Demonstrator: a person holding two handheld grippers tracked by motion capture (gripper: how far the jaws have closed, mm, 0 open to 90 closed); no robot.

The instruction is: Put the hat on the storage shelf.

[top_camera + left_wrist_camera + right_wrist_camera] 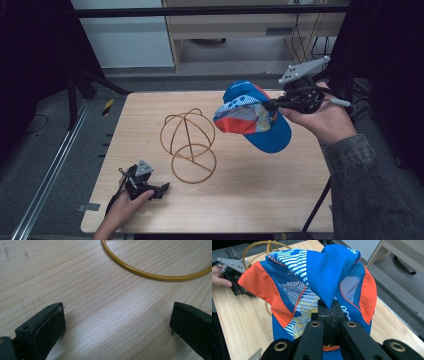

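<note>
Cap point(252, 117) hanging over the worktop point(250, 185), near the wire stand point(189, 145).
We are pinching only a fabric fold in the right gripper point(272, 105), jaws closed; it may slip. Left gripper point(162, 188) is resting, jaws wide, empty.

Your high view is dim, dark at both side edges, with the pale wooden table point(240, 190) evenly lit. In your left gripper view, soft glare brightens the wood grain; the black jaws look slightly blurred.
</note>
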